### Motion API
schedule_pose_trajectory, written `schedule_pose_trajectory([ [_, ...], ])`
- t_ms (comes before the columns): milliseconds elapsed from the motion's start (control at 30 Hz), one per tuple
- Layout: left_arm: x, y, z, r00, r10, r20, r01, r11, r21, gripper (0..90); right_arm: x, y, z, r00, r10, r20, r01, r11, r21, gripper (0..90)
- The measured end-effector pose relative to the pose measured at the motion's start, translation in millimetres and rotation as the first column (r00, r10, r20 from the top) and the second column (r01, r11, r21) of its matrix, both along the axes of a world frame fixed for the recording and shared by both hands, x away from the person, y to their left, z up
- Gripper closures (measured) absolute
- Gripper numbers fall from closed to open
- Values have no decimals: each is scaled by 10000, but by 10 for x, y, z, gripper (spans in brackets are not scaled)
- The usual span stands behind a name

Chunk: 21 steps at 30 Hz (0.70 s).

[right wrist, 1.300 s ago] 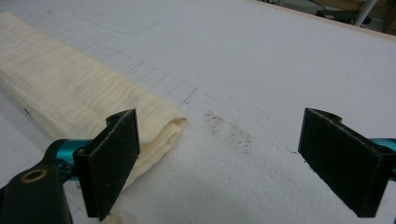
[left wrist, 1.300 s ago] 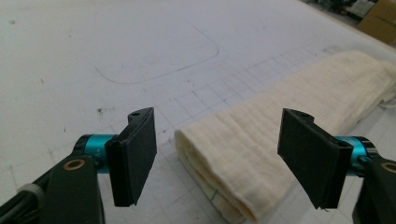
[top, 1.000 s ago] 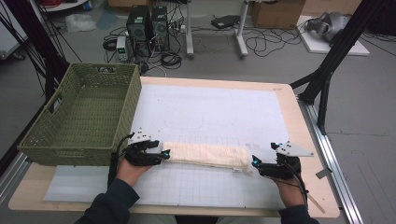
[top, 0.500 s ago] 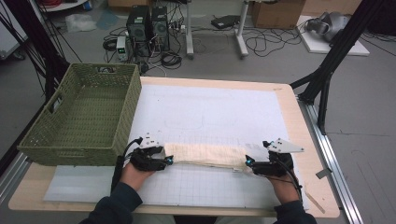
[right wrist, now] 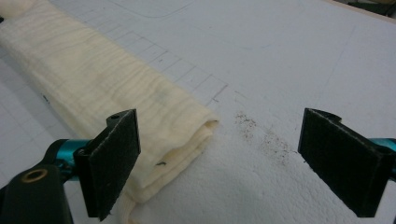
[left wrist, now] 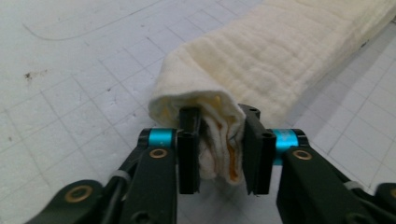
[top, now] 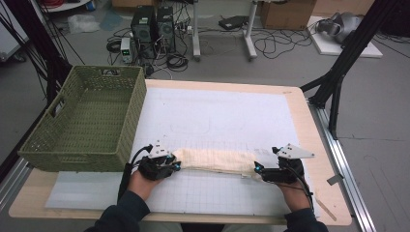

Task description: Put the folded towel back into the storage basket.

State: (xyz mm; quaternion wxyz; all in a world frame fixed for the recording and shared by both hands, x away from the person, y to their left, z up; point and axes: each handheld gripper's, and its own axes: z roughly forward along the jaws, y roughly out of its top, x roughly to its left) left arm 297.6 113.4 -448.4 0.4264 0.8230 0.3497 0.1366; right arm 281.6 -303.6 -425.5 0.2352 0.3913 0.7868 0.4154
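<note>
— Two grippers on the table (top: 319, 159), then? Where's the cloth (top: 215, 160)?
— Between them, beside the basket (top: 87, 121).
— Left gripper (left wrist: 219, 154)?
— Jaws just closed, pinching the cloth's bunched end.
— Right gripper (right wrist: 219, 163)?
— Jaws spread wide; cloth end touches one pad only.

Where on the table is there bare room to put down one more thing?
The widest free patch is the white gridded mat between the green woven basket and the table's right edge, beyond the folded cream cloth. The strip in front of the cloth is bare too. Crowded: the cloth's two ends, where the hand-held jaws work.
</note>
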Motion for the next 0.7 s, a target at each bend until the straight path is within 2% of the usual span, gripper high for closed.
schedule_pose_trajectory([
  [67,0,7,11,9998,57,175,-55,10000,-69,759,1,1,0,10000,24,4,-25,10000,20,121],
  [133,-2,30,37,9995,168,260,-155,9987,-488,770,5,0,1,10000,36,19,-36,10000,30,122],
  [233,2,84,82,9986,419,317,-374,9907,-1311,772,9,2,-1,9999,120,-68,-119,9999,102,155],
  [300,12,113,88,9984,529,213,-490,9868,-1547,772,16,5,-9,9998,69,-209,-66,9998,174,163],
  [367,19,132,85,9983,557,174,-525,9874,-1494,772,33,11,-32,9989,-29,-467,33,9999,99,168],
  [433,17,126,87,9983,558,192,-524,9873,-1497,772,41,16,-54,9976,-32,-694,39,9999,100,215],
  [600,19,121,81,9987,498,139,-474,9892,-1384,771,46,115,-110,9887,339,-1457,-273,9985,473,294],
  [700,22,125,77,9987,490,151,-465,9898,-1348,770,46,199,-143,9843,453,-1709,-419,9988,235,333],
])
